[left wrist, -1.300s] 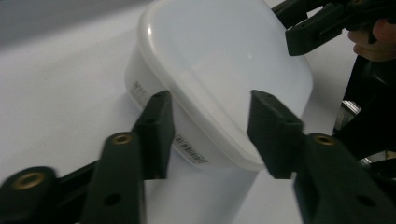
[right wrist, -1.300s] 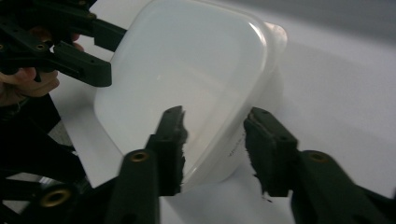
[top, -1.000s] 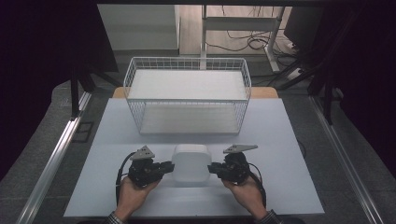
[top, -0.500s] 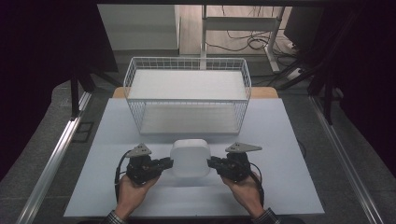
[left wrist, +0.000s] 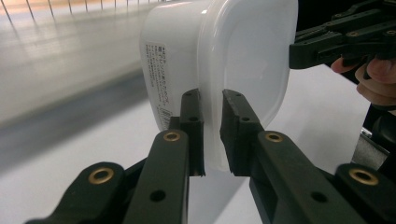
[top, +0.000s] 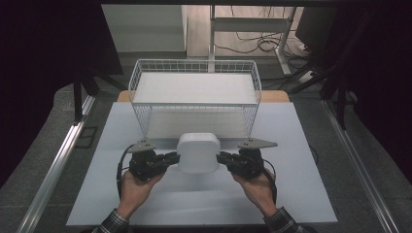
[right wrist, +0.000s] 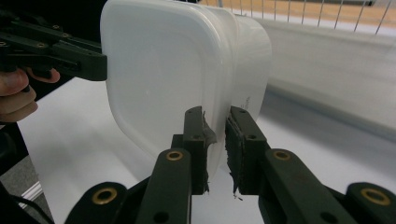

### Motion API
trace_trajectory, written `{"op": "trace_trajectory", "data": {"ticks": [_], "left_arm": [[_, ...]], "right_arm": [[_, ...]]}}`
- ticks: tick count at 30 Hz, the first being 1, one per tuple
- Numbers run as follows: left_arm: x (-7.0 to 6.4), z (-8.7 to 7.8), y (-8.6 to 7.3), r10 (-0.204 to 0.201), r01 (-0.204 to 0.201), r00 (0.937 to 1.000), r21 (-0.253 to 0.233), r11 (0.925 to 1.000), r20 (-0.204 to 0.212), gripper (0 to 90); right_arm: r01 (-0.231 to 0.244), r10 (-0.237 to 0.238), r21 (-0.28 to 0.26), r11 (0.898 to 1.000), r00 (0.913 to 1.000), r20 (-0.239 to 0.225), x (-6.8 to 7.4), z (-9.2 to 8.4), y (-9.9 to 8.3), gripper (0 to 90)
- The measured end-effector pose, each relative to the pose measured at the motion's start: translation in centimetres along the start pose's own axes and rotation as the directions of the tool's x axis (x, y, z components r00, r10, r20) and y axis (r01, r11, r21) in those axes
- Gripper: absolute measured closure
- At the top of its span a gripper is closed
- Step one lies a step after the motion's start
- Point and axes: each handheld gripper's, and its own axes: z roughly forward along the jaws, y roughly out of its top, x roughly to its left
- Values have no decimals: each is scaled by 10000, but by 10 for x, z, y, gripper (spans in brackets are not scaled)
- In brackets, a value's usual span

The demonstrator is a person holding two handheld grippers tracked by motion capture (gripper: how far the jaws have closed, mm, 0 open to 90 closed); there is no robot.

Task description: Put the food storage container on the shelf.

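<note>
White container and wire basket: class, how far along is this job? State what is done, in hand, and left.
Done: the left gripper and right gripper each pinch a rim of the white container. In hand: it hangs between them above the table. Left: probably carrying it into the wire basket beyond.

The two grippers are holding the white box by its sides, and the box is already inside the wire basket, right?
Not quite. Both the left gripper and the right gripper do pinch the white box by its sides, but the box is not inside the wire basket. The high view shows it held in front of the basket, above the table.
</note>
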Motion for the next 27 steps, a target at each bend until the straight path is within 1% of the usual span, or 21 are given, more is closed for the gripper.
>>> {"op": "trace_trajectory", "data": {"ticks": [4,7,8,15,16,17,20,21,22,24,25,27], "left_arm": [[1,-4,13,141,-141,9999,-124,9998,-3,804],[2,-6,22,127,-127,9999,-238,9996,-10,804],[3,-7,25,232,-232,9997,-204,9995,-34,804],[6,-10,39,245,-247,9997,-321,9992,-60,804],[7,-11,42,247,-250,9997,-339,9991,-73,804],[8,-12,48,242,-246,9997,-383,9990,-90,804],[10,-15,58,305,-310,9995,-431,9986,-123,804],[10,-15,58,305,-310,9995,-431,9986,-123,804],[11,-18,65,374,-380,9992,-463,9982,-142,804],[12,-20,73,406,-413,9991,-526,9978,-144,804],[12,-20,73,406,-413,9991,-526,9978,-144,805],[13,-23,80,389,-394,9992,-588,9975,-95,805]], "right_arm": [[122,-121,-157,9998,9999,9,-1,-3,12,779],[156,-155,-258,9995,9999,21,-2,-5,22,779],[177,-177,-276,9995,9998,18,-2,-5,24,779],[270,-270,-413,9988,9996,21,-5,-6,40,779],[272,-272,-436,9987,9996,6,-6,-6,45,779],[277,-278,-466,9985,9996,-3,-6,-5,48,779],[229,-232,-546,9982,9997,-34,-8,-5,57,779],[251,-255,-614,9978,9997,-51,-8,-5,60,779],[257,-260,-645,9976,9996,-49,-8,-6,63,779],[316,-318,-723,9969,9995,-23,-8,-7,71,779],[316,-318,-723,9969,9995,-23,-8,-7,71,779],[336,-339,-818,9961,9994,-19,-8,-8,79,780]]}}
